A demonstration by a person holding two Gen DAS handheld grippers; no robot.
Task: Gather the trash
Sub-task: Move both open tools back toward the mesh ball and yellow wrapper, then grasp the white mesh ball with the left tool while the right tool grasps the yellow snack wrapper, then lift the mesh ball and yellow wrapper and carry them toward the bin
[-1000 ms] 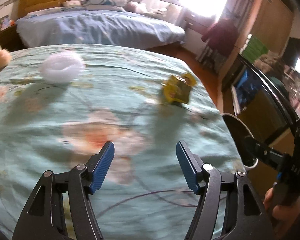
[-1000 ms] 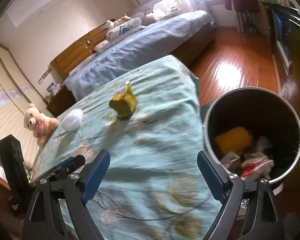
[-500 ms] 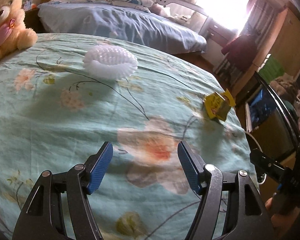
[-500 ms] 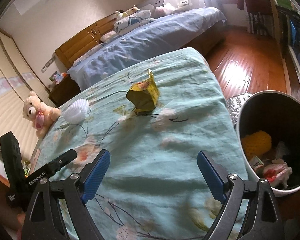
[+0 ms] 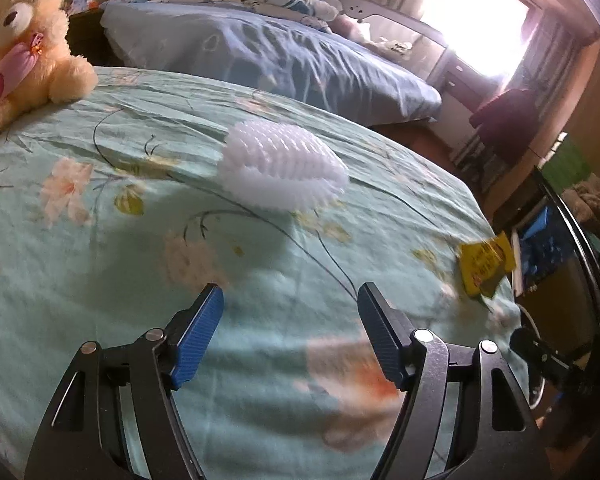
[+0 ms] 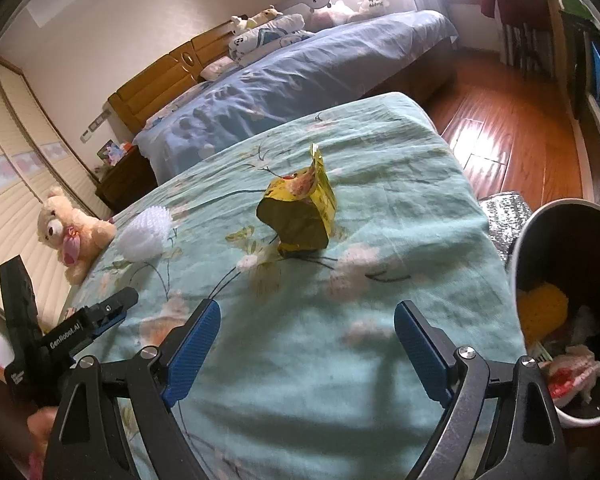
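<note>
A white foam fruit net (image 5: 282, 170) lies on the teal floral bedspread (image 5: 100, 220), ahead of my open, empty left gripper (image 5: 290, 320). It also shows in the right wrist view (image 6: 144, 234). A crumpled yellow snack wrapper (image 6: 300, 212) stands on the bedspread ahead of my open, empty right gripper (image 6: 306, 340); in the left wrist view the wrapper (image 5: 486, 268) is at the far right near the bed edge. A dark round trash bin (image 6: 568, 248) with trash inside stands on the floor right of the bed.
A cream teddy bear (image 5: 24, 40) sits at the bedspread's far left (image 6: 72, 232). A second bed with a blue cover (image 6: 300, 80) stands behind. Wooden floor (image 6: 508, 120) and a TV cabinet (image 5: 560, 248) lie to the right.
My left gripper has moved forward and left, bringing the white foam net closer and more central. My right gripper has swung left from the bin toward the yellow wrapper. Both stay open.
</note>
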